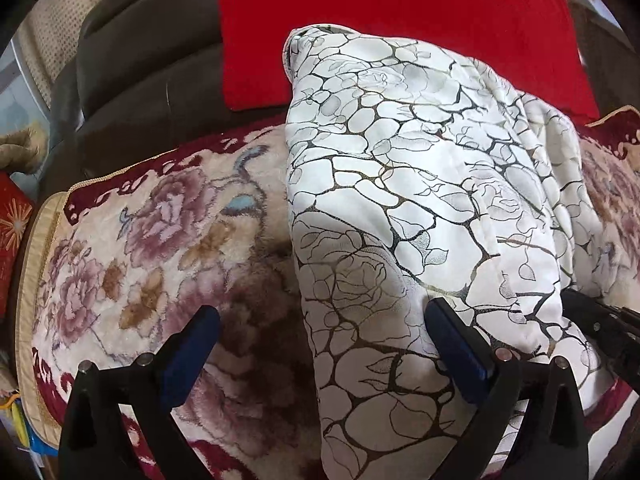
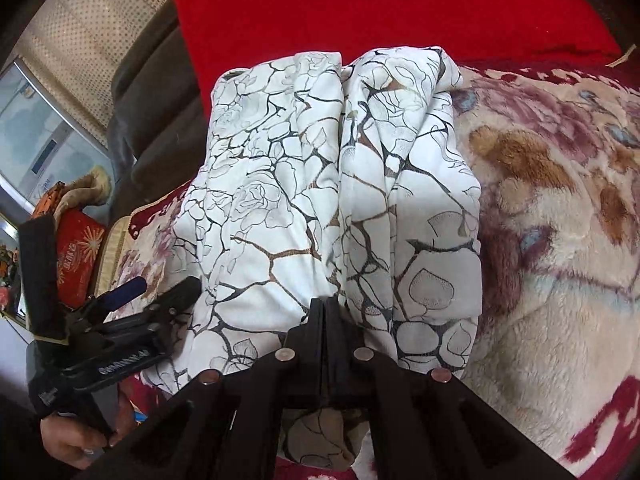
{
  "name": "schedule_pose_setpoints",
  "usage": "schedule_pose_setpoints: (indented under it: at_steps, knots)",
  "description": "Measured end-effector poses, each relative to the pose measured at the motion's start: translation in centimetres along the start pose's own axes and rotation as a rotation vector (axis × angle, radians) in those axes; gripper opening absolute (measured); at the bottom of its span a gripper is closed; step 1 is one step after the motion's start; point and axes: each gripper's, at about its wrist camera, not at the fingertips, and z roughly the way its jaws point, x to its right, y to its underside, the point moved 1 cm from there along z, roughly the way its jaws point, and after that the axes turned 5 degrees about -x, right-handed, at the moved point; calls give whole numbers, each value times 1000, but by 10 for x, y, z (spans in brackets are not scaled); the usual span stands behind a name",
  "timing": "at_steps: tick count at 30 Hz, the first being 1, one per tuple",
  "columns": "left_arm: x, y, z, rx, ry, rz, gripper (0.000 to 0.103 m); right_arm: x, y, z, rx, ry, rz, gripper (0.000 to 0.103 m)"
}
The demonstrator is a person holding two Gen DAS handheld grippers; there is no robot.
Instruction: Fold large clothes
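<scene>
garment (image 2: pixel 304 184) sits folded into a long strip on the floral blanket (image 1: pixel 152 240), its far end up against the red cushion (image 1: pixel 392 16), near end toward us. right gripper (image 2: pixel 325 312) has its tongs pressed together, pinching the garment's near edge where two folds meet. left gripper (image 1: pixel 320 344) has its tongs spread wide, straddling the garment's near left edge, nothing pinched; in the right wrist view it sits just left of the garment (image 2: pixel 160 300). judgement: we're mid-fold, likely about to bring the near end over toward the cushion end. to do it well we'd close the left tongs on the near left corner at the same depth as the right pinch, catch all layers, lift both evenly and keep the edge taut so the strip doesn't twist or slump. fabric looks soft and thick, so loose layers could slip out. writing: white lettering on the left gripper body, too blurred to read; red box (image 2: pixel 78 256) left of the garment has a gold starburst and characters we can't make out.
</scene>
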Motion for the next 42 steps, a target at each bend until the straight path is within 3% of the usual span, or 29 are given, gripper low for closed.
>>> schedule_pose_setpoints:
  at_steps: [5,10,14,17,23,26,29,32,35,38,40,42]
  knots:
    - [-1,-4,-2,-31,16,-20,103,-3,-3,-1,12,10,6,2]
    - [-16,-6,-30,-18,48,-41,102,3,-4,-20,3,-78,61,2]
    - [-30,-8,-54,62,-22,-35,102,6,-12,-44,52,-131,83,9]
    - [-39,-10,-59,90,-68,-43,102,10,-29,-58,123,-125,98,9]
    - [-56,-13,-41,66,-53,-78,102,38,-73,-51,179,-93,205,9]
    - [-56,-12,-22,28,-2,-75,102,58,-99,-46,215,-108,287,9]
    - [-47,-10,-16,59,-9,-33,102,64,-120,-36,241,-150,294,9]
    - [-46,-12,-12,50,-1,-15,102,69,-139,-5,180,-141,311,9]
    - [-41,-14,-8,38,-3,-7,102,81,-142,58,-19,-103,347,2]
    - [-37,-14,-11,43,-20,14,102,89,-142,59,0,-142,373,1]
    - [-36,-13,-13,48,-24,23,101,86,-144,49,-9,-105,366,5]
    - [-36,-13,-13,51,-26,23,101,76,-146,27,36,-84,339,9]
